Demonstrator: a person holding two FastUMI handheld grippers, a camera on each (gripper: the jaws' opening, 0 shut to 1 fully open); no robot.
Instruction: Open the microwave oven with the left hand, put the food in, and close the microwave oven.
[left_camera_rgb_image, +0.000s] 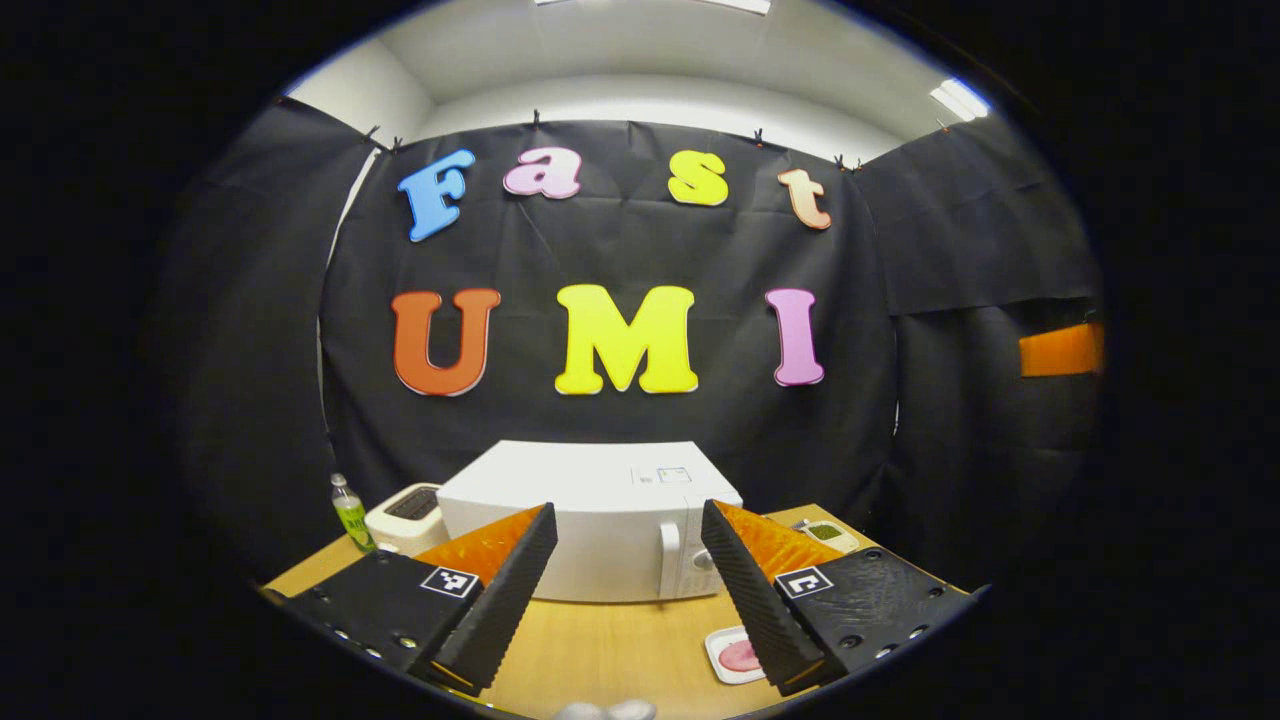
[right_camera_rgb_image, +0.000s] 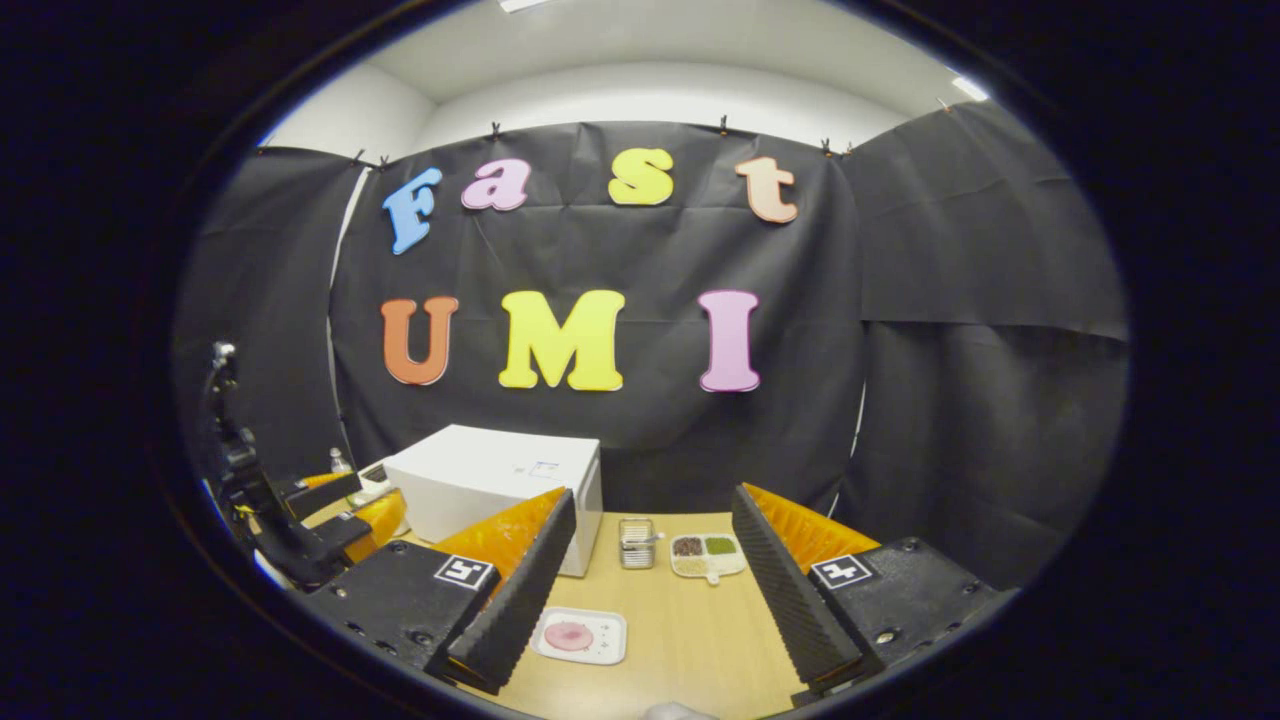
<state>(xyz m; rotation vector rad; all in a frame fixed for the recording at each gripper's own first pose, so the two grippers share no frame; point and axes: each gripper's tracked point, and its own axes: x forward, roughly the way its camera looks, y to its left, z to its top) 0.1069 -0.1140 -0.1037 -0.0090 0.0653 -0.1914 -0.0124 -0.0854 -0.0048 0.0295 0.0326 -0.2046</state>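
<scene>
The microwave (left_camera_rgb_image: 590, 525) sits shut at the back of the table (left_camera_rgb_image: 600, 650), straight ahead of the left gripper (left_camera_rgb_image: 625, 590). Its upright door handle (left_camera_rgb_image: 668, 560) stands just left of the controls, so that gripper is the nearer one. The plate of food (right_camera_rgb_image: 580, 636) lies in front of the microwave, below the right gripper (right_camera_rgb_image: 640, 600). Both grippers are spread wide and hold nothing.

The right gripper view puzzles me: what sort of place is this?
Probably a mock kitchen in a recording booth: a white microwave and a plate of food sit on a wooden table, with black cloth walls behind.
</scene>
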